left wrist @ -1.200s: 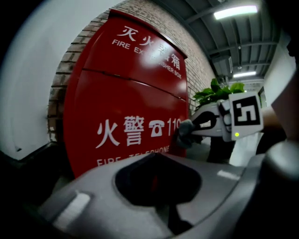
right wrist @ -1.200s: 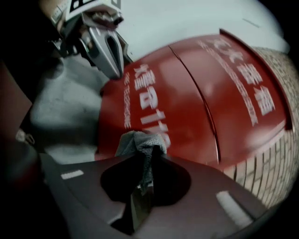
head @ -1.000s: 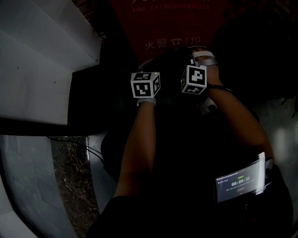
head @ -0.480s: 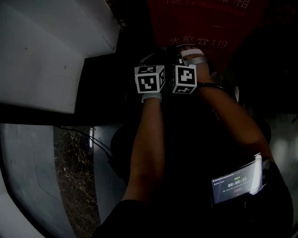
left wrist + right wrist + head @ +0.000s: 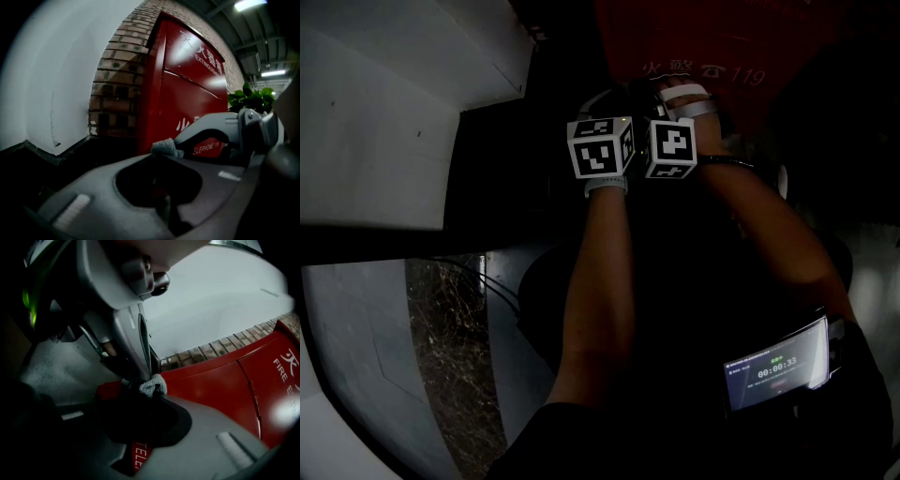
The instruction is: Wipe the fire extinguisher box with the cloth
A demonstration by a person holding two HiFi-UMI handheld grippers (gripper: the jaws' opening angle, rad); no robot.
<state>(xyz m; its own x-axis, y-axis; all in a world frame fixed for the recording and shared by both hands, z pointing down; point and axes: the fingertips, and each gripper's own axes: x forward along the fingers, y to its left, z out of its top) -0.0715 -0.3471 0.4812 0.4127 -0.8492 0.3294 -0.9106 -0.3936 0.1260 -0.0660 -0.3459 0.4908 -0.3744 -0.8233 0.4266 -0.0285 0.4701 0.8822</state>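
Note:
The red fire extinguisher box (image 5: pixel 703 37) stands right ahead of both grippers, and it fills the middle of the left gripper view (image 5: pixel 187 93) and the right side of the right gripper view (image 5: pixel 225 385). A small grey cloth (image 5: pixel 165 146) (image 5: pixel 152 384) is bunched just in front of the box's lower left part. My left gripper (image 5: pixel 161 153) and my right gripper (image 5: pixel 151 394) meet tip to tip there, each shut on the cloth. In the head view their marker cubes (image 5: pixel 600 148) sit side by side; the jaws and the cloth are lost in shadow.
A white wall (image 5: pixel 375 112) and a strip of brick wall (image 5: pixel 117 84) lie left of the box. A green plant (image 5: pixel 253 98) stands beyond it on the right. A dark marble floor strip (image 5: pixel 450 347) with a cable (image 5: pixel 492 295) is below. A lit screen (image 5: pixel 773 366) rides on the right forearm.
The two grippers have closed the gap between them: the cubes were apart a second ago and now almost touch. The right gripper has drawn leftwards to the left one.

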